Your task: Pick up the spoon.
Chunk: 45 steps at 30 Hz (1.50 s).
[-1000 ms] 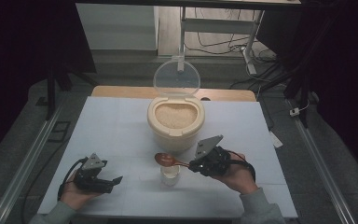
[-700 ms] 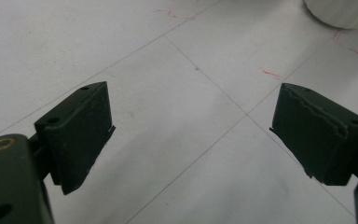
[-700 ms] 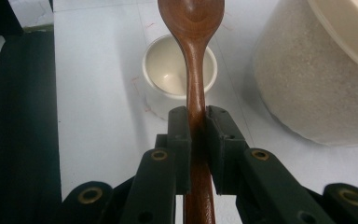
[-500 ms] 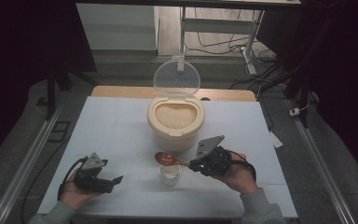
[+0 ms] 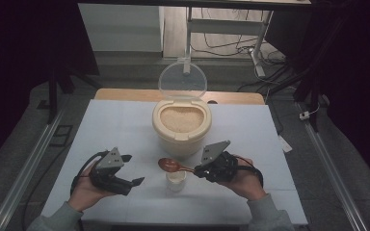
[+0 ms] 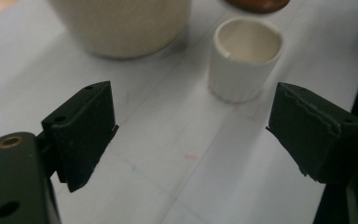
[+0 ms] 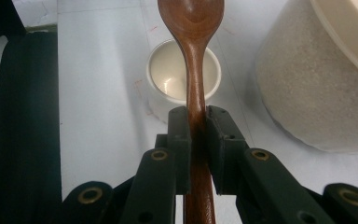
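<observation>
Two sets of jaws are in play. Those of the right gripper (image 7: pixel 195 126) are clamped on the handle of a brown wooden spoon (image 7: pixel 193 56), whose bowl hangs over the far rim of a small white cup (image 7: pixel 183 74); the bowl looks bare of grain in the high view. Those of the left gripper (image 6: pixel 193 126) stand wide apart with nothing between them, aimed at the cup from short of it. Just beyond the cup stands a cream rice container (image 5: pixel 181 126), its clear lid (image 5: pixel 182 81) tipped up and open, and it is full of grain. The cup appears empty, so by this inspector's judgement scooping and filling remain to be done. Everything rests on a pale sheet over the table (image 5: pixel 101 125); beyond lie a dim grey floor (image 5: pixel 125 65) and loose cables (image 5: pixel 221 45).
</observation>
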Each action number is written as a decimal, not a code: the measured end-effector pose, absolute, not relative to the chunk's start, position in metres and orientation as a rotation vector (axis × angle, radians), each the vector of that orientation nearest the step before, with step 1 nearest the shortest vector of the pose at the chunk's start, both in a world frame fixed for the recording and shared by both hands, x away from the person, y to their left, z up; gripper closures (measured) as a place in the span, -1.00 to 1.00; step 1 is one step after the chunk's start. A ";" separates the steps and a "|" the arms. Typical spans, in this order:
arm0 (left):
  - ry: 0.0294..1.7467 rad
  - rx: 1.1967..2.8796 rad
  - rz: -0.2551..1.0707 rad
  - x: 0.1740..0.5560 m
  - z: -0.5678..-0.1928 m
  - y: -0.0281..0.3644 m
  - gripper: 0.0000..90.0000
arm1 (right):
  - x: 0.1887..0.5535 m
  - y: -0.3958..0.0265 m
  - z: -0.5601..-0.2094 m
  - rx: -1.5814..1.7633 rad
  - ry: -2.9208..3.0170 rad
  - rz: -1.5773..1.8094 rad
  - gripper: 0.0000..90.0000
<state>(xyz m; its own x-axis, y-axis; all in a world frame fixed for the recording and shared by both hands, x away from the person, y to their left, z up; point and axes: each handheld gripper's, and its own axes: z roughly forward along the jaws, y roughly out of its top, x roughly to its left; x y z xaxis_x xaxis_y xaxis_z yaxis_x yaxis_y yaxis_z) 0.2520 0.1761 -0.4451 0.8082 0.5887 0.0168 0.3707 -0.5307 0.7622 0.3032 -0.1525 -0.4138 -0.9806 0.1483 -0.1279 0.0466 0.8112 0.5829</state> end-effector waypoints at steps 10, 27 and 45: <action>0.500 2.282 0.354 0.262 -0.416 0.118 -0.57 | 0.300 -0.145 -0.415 0.113 2.833 0.900 0.78; 0.350 2.434 0.162 0.284 -0.425 0.071 -0.17 | 0.291 -0.131 -0.419 -0.007 2.842 0.858 0.78; 0.215 2.553 0.031 0.286 -0.441 0.059 0.71 | 0.279 -0.126 -0.419 -0.160 2.824 0.836 0.78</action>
